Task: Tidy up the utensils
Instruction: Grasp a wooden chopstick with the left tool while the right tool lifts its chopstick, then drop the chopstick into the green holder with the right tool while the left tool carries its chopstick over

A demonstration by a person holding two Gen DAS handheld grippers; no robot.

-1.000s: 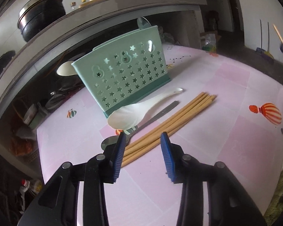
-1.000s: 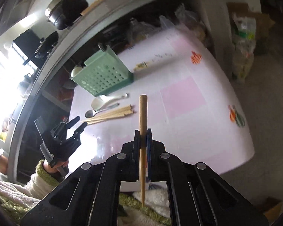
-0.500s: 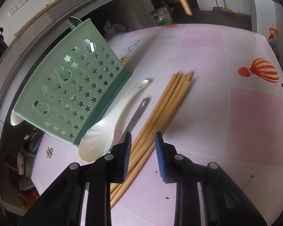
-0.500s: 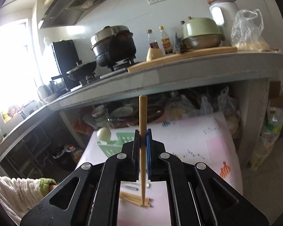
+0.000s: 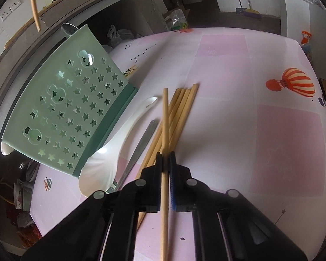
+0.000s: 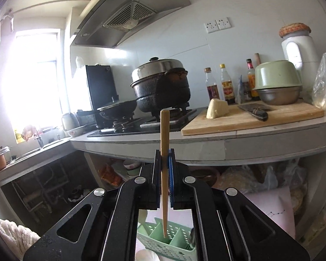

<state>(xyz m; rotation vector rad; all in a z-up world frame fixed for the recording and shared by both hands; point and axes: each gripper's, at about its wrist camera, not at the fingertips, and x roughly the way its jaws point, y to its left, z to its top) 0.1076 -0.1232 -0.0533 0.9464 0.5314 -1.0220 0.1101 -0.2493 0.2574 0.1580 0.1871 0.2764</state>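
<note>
Left gripper (image 5: 166,158), jaws just closing, pinches one chopstick (image 5: 165,117) lifted off the bundle of chopsticks (image 5: 182,106) lying beside the white spoon (image 5: 119,139) on the pink table (image 5: 260,130). Right gripper (image 6: 164,158) clamps a second chopstick (image 6: 164,134) upright above the green holder (image 6: 163,238); only this view shows the holder's divided compartments. Open tabletop lies right of the bundle.

Metal spoon (image 5: 139,148): bowl hidden behind gripper body, lower centre. Green holder (image 6: 169,242): base cut off by bottom edge. Bottle labels (image 6: 227,90) too small to read.
</note>
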